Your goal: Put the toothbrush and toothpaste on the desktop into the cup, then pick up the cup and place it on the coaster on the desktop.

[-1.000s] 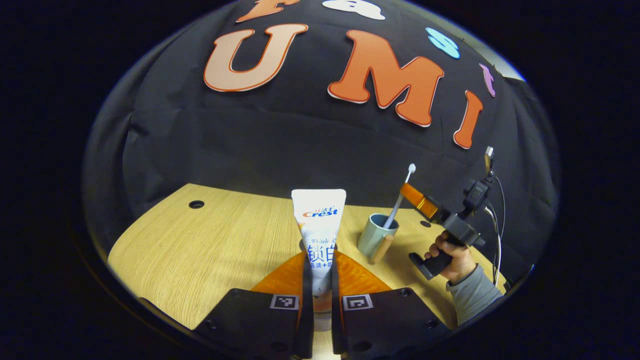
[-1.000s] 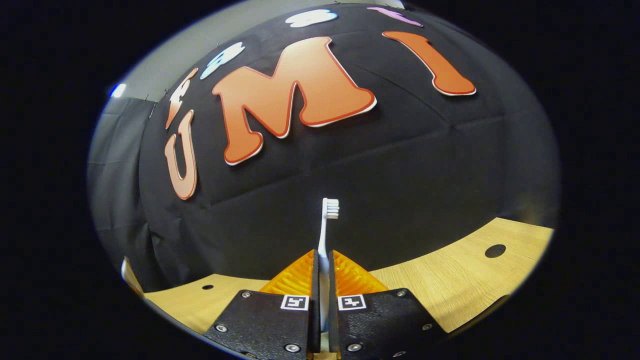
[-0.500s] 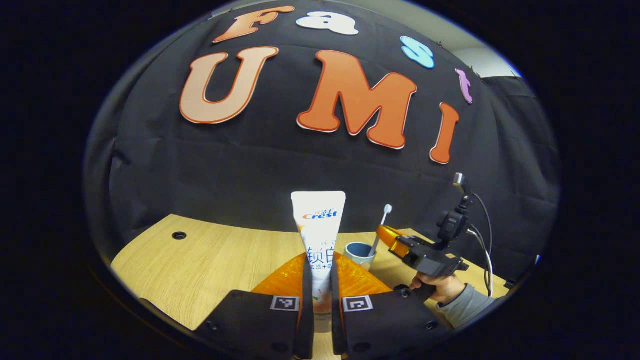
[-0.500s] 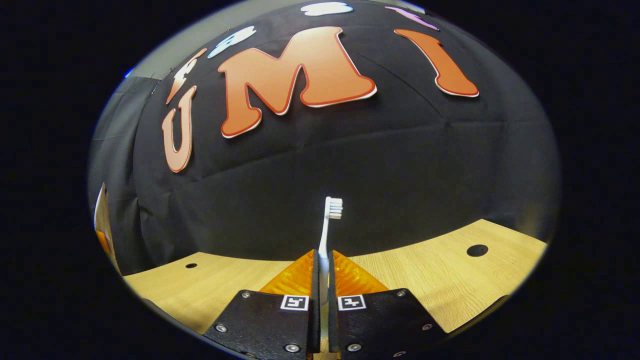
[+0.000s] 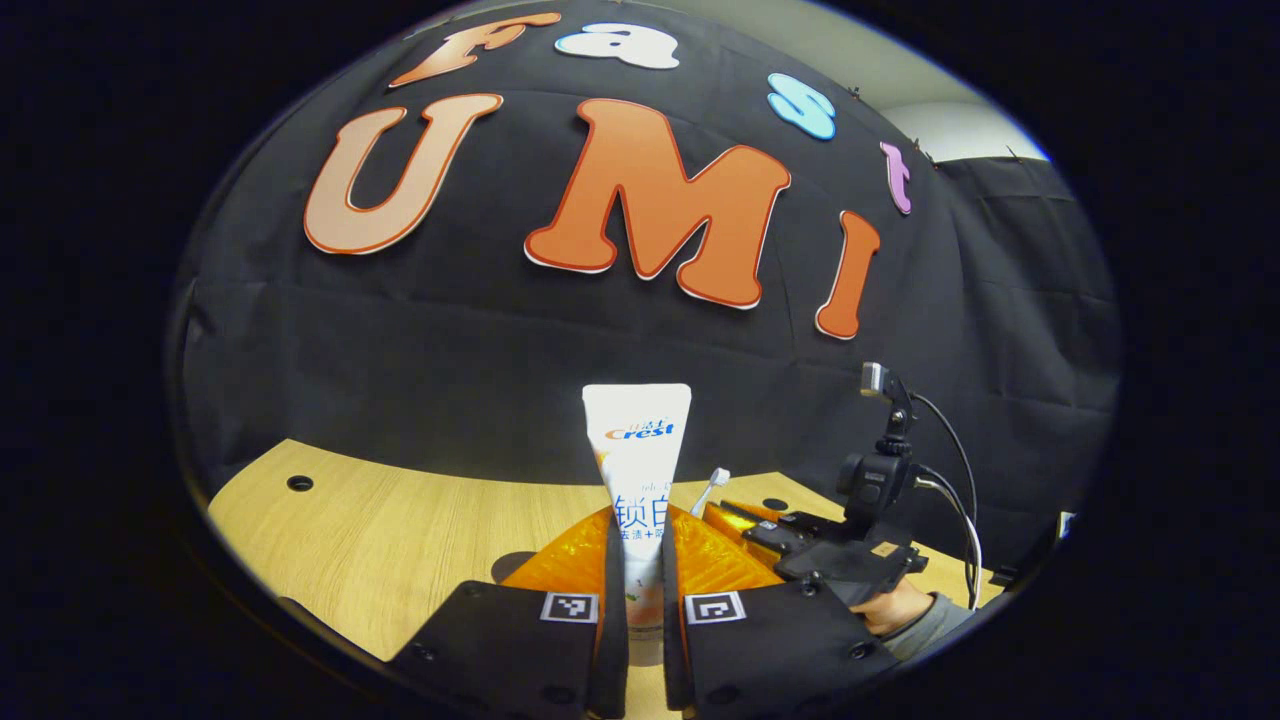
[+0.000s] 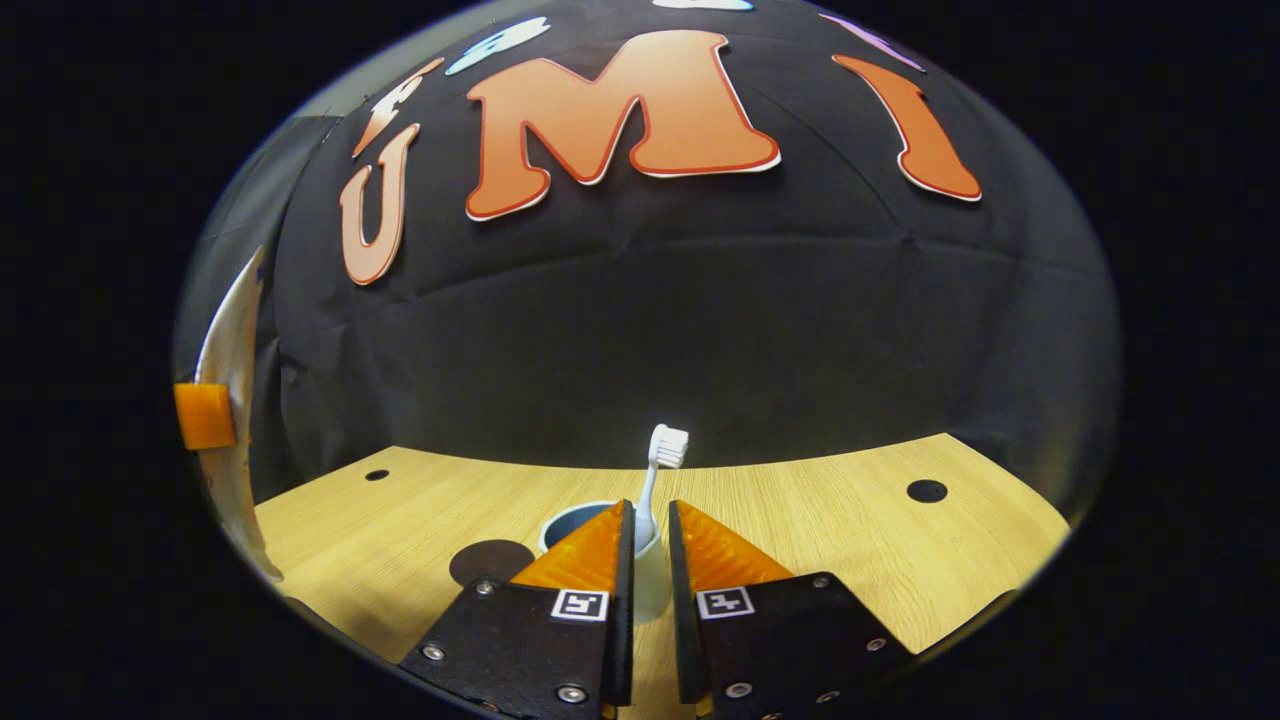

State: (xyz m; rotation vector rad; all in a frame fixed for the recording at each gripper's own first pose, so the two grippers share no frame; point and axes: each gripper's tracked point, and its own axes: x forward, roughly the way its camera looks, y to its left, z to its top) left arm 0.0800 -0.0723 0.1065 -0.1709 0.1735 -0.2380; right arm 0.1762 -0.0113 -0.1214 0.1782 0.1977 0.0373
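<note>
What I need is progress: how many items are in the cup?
1: the toothbrush stands in the cup. The toothpaste is outside, held in the left gripper. The cup's bottom is hidden.

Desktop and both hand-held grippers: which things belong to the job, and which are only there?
For the job:
toothpaste
toothbrush
cup
coaster
left hand-held gripper
right hand-held gripper

Only there:
desktop
booth wall
</note>
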